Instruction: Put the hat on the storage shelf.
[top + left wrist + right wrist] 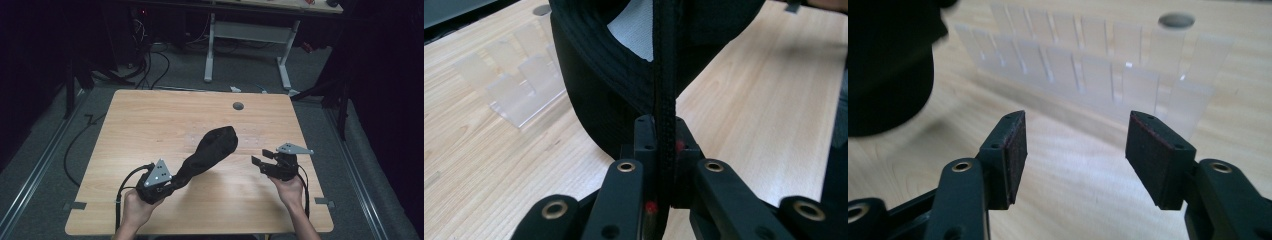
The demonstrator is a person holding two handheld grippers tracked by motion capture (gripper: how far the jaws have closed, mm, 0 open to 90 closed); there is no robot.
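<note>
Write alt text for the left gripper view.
The left hand-held gripper is shut on the stitched edge of a black cap, whose white lining shows above. Beside the cap, a clear plastic rack stands on the wooden table.
</note>
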